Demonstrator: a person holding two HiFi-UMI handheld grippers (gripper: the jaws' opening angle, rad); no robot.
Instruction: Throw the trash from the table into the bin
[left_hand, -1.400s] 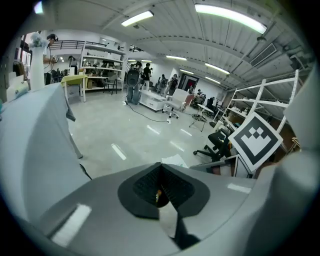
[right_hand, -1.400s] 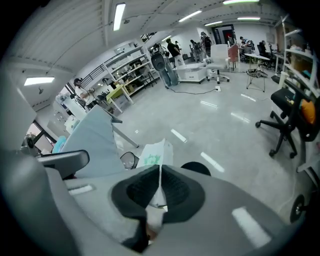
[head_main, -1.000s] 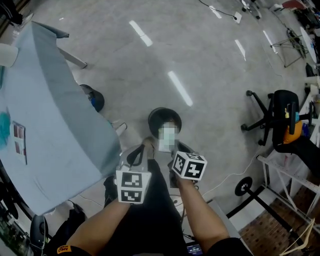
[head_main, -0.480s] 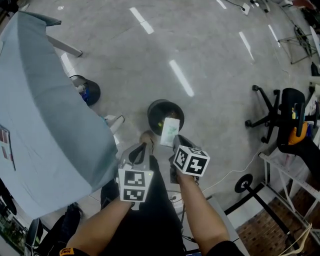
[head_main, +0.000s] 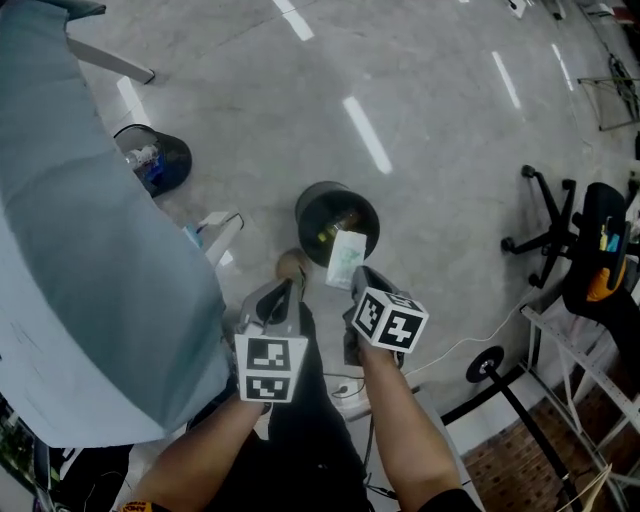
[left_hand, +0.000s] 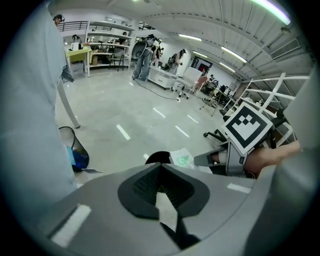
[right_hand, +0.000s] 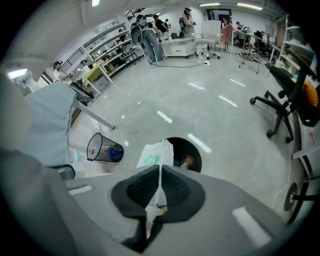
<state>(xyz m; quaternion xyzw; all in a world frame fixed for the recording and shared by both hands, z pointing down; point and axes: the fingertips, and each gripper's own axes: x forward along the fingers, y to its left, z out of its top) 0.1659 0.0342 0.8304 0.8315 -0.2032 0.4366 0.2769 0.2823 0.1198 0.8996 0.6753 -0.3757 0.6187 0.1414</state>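
The room is a large workshop with a grey shiny floor (head_main: 430, 120). The surface (head_main: 90, 250), covered with a blue-grey cloth, stands at the left side of the head view. The white packet (head_main: 346, 260) with green print is the trash in hand. It hangs in the air, upright, and in the head view it overlaps the near rim of the black bin (head_main: 337, 215), which stands on the floor below.

The right tongs (head_main: 352, 287) are clenched on the lower edge of this packet; the right gripper view shows the thin sheet pressed between the two pads. The left tongs (head_main: 285, 292) are just beside, with jaws closed together and nothing between them.

Inside the bin a yellowish piece of trash (right_hand: 187, 161) is already lying. A wire basket (head_main: 150, 160) with something blue in it stands near the edge of the surface, and an office chair (head_main: 590, 240) is well apart at the right.

I judge that the carrying is almost done. What is left is to bring the packet fully over the opening and to release it. What remains on the surface I cannot tell.
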